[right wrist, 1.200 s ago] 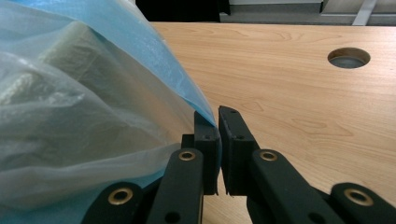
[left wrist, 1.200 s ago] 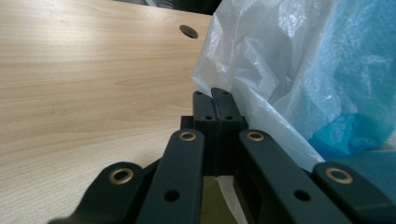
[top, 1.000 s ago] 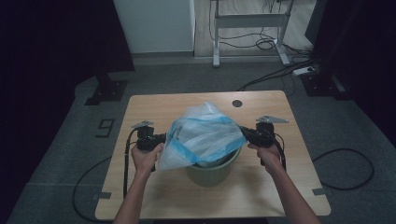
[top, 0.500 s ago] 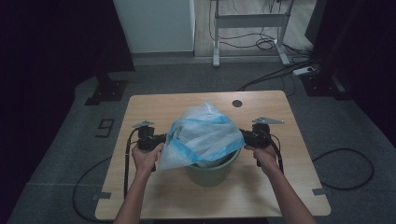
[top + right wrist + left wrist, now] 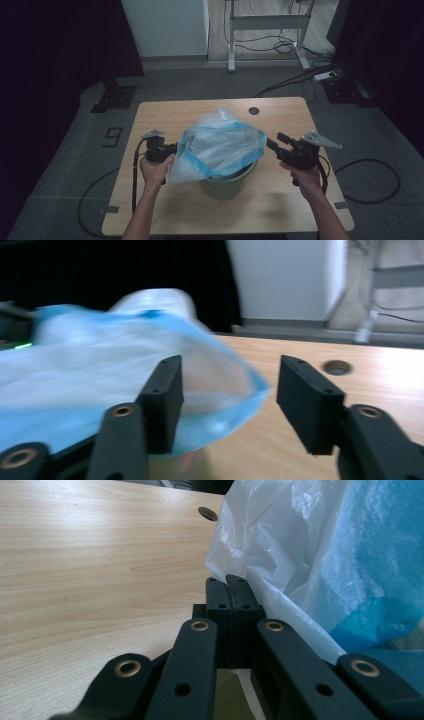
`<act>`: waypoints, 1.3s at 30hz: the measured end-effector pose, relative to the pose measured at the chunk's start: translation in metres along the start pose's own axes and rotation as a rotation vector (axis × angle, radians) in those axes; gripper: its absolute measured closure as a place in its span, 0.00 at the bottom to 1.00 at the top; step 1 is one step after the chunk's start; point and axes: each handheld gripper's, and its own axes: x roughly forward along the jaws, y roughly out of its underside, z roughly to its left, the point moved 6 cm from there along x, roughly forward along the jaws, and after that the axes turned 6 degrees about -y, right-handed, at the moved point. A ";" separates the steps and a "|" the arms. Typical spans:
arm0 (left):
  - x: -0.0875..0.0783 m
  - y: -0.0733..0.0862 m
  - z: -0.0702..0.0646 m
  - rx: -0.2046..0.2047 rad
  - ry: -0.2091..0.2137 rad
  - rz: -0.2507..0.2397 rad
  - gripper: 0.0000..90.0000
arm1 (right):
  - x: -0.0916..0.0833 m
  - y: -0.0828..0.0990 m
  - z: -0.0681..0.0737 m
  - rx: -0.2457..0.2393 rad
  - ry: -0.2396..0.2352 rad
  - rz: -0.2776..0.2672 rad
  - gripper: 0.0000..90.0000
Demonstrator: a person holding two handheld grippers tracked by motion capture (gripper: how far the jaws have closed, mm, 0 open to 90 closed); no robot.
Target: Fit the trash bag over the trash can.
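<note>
Pinching the bag's [image 5: 220, 147] rim, the left gripper's [image 5: 229, 587] fingers are pressed together on the thin plastic at the bucket's [image 5: 227, 181] left side, likely to keep the liner stretched over the mouth. The right gripper's [image 5: 273, 143] fingers stand wide with nothing between them, having just been opening; it now hangs clear of the bucket's right side, whereas a second ago it was against the bag's edge there. The bucket sits mid-bench [image 5: 165, 112], the bag draped over it, right rim unheld
</note>
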 end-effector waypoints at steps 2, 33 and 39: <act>0.000 0.000 -0.001 0.000 0.001 -0.001 0.99 | -0.007 0.002 0.014 -0.027 -0.031 0.007 0.41; -0.002 0.000 -0.002 -0.002 0.008 -0.004 0.99 | 0.032 0.018 0.116 -0.331 -0.099 0.121 0.29; -0.003 0.000 -0.002 -0.003 0.011 -0.007 0.98 | 0.040 0.011 0.112 -0.334 -0.090 0.151 0.26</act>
